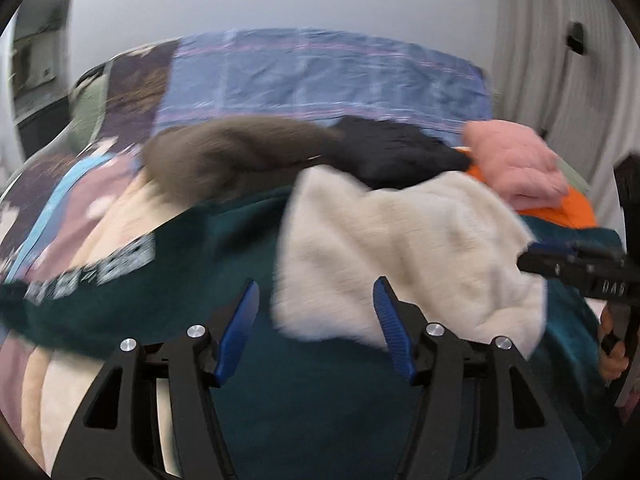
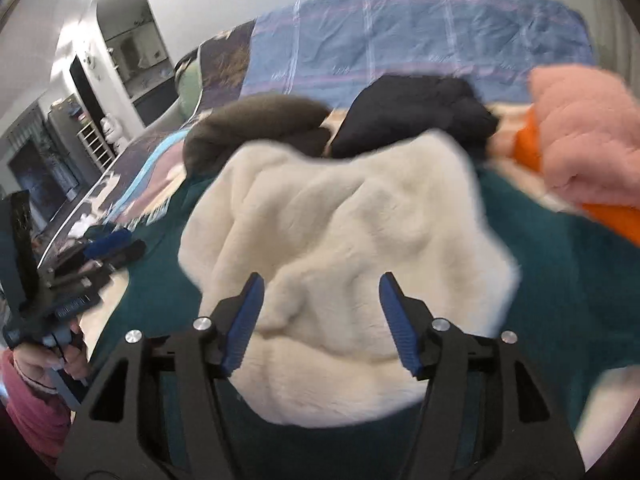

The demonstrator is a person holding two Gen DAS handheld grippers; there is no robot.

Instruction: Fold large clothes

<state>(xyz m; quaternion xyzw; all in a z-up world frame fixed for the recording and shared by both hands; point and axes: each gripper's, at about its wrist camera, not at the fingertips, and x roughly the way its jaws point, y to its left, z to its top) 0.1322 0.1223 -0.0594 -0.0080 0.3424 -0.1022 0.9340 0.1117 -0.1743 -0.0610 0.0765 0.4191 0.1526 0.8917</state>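
Blue checked bed sheet behind, fluffy cream garment on smooth teal cloth with blurry, unreadable white letters, left gripper and right gripper both spread apart, holding nothing.

Right gripper, jaws parted, over cream fleece.

Teal garment smeared by blur — white print unreadable.

Both wrist cameras look steeply down, close over the shared cream garment.
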